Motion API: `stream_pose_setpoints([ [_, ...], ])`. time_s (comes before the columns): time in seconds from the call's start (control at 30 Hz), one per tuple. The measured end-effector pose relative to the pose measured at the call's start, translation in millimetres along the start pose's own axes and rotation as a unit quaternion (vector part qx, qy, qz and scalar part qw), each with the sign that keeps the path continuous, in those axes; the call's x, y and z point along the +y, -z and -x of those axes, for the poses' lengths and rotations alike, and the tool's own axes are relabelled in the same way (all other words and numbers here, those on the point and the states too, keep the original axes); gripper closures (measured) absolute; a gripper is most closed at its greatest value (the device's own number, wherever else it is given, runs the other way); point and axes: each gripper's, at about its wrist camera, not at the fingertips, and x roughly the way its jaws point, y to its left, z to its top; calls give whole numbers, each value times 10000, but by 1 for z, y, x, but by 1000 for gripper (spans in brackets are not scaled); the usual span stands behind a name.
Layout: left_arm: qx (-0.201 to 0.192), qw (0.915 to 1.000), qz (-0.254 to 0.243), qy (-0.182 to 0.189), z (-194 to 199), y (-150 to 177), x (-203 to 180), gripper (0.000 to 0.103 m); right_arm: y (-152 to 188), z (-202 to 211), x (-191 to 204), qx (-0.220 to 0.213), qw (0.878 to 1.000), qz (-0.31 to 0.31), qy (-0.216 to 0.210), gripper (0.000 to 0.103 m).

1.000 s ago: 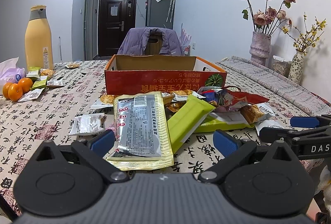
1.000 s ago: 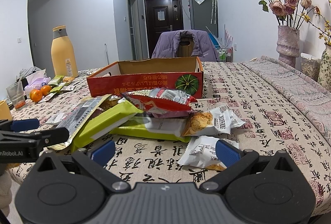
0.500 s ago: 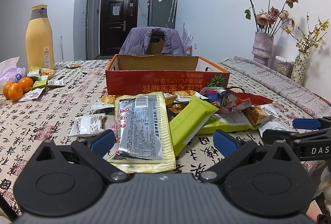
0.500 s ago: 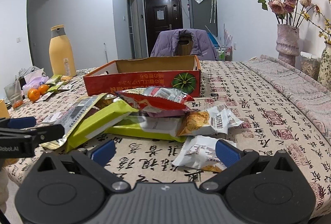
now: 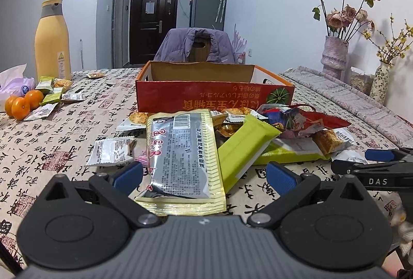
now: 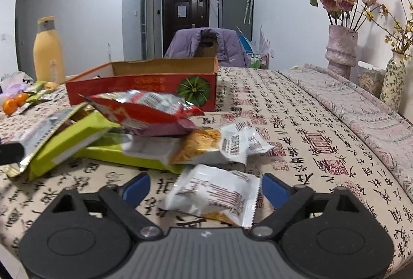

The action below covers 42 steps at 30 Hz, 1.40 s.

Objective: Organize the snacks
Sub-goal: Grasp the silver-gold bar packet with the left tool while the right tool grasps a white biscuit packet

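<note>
Right jaws: closing, blue pads apart; the right gripper has the small white crinkled plastic snack packet between its pads, not yet pressed as far as can be seen
Left jaws: wide apart, clamped on nothing; the left gripper straddles the near end of the long silver foil pouch with yellow border
White packet, place: near edge of the tabletop, flat, right of the main pile and just in front of the orange-and-white biscuit wrapper
Silver pouch, place: near edge of the tabletop, its far end lying on the pile
Pile: two lime-green rectangular wrapped bars overlap beside the pouch; a red and silver crisp bag rests on top of them
Destination, judged: open red cardboard box with pumpkin print, towards the centre of the tabletop behind the pile; interior not visible
Handling, white packet: judged light, soft and puffy, film slippery, contents likely brittle; take across the middle with modest pressure, clear of the serrated seals
Handling, silver pouch: judged light, floppy, slick; a hold at the near end would let it droop, mid-length is better
Risk: a lifted pouch may drag the green bars
Surroundings: calligraphy-print tablecloth; yellow bottle with grey cap and tangerines at the left edge
</note>
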Motion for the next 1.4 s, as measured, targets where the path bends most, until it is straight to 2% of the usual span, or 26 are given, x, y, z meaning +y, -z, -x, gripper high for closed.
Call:
stream_pose_setpoints([
  [0.3, 59, 10000, 27, -29, -3, 2, 0, 0, 10, -9, -2, -142, 9999, -10, 8, 29],
  [0.67, 111, 9999, 75, -87, -5, 2, 3, 0, 14, 3, 3, -364, 9993, 79, -60, 52],
  [1.0, 190, 9991, 250, -279, -21, -7, 13, 0, 4, 34, 4, -811, 9965, 52, -189, 54],
  [1.27, 547, 9969, 504, -251, -46, -16, 21, 19, -8, 43, 5, -1020, 9944, 8, -270, 54],
  [1.4, 594, 9967, 540, -148, -50, -15, 21, 24, -8, 44, 5, -1033, 9942, 8, -284, 54],
])
